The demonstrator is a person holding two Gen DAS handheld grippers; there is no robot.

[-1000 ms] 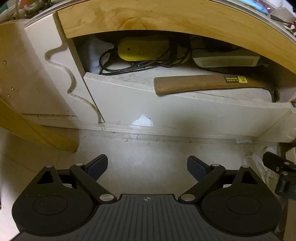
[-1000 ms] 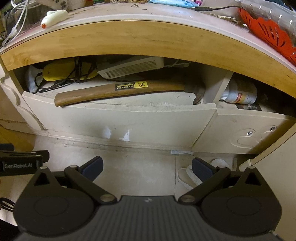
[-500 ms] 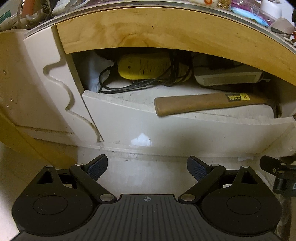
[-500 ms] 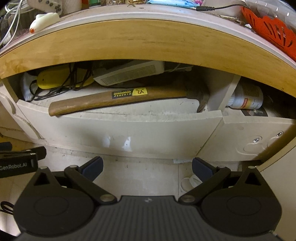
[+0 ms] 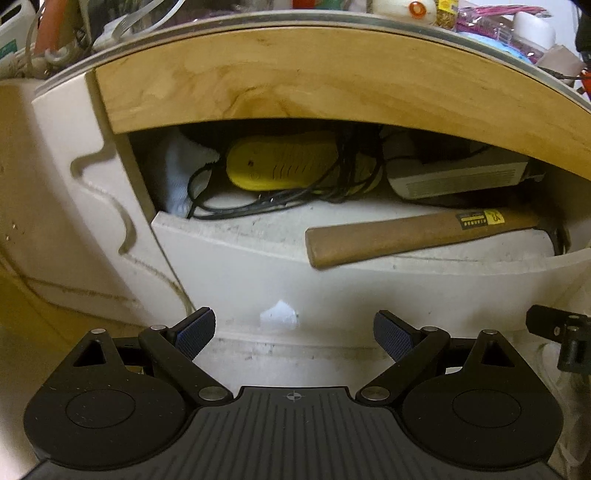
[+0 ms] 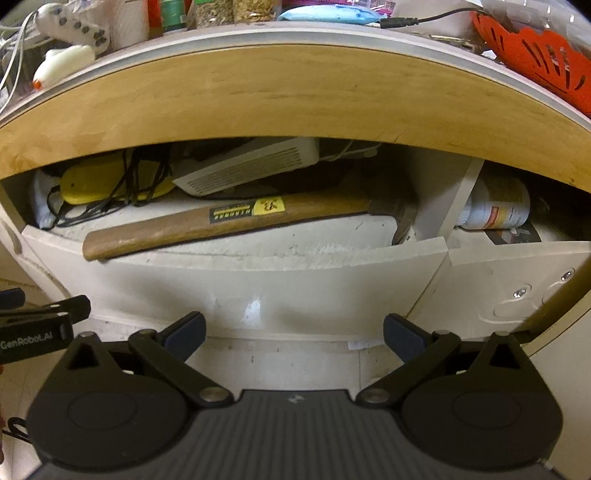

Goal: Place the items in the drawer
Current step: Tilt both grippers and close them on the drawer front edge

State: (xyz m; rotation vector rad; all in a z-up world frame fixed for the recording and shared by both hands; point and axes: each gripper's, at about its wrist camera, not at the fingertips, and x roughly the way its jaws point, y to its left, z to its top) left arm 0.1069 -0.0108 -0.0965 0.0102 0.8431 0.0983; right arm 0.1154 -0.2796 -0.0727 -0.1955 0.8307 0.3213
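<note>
A white drawer point(image 5: 258, 273) point(image 6: 295, 280) stands pulled out under a wooden table edge. Inside lie a hammer with a wooden handle point(image 5: 417, 236) point(image 6: 221, 225), a yellow device point(image 5: 280, 166) point(image 6: 96, 182) wrapped in black cable, and a white vented box point(image 5: 458, 177) point(image 6: 247, 166). My left gripper point(image 5: 294, 332) is open and empty, low in front of the drawer's face. My right gripper point(image 6: 294, 334) is open and empty too, just before the drawer front. Each gripper's edge shows in the other's view.
The table top point(image 6: 295, 33) above is crowded with bottles, cables and an orange basket point(image 6: 546, 62). A second drawer point(image 6: 517, 280) to the right holds a white bottle point(image 6: 498, 206). A white carved side panel point(image 5: 85, 206) stands at the left. Pale floor lies below.
Both views have tilted up and drawn nearer: the drawer and the table edge sit lower and larger, and more of the table top shows. Both grippers stay open.
</note>
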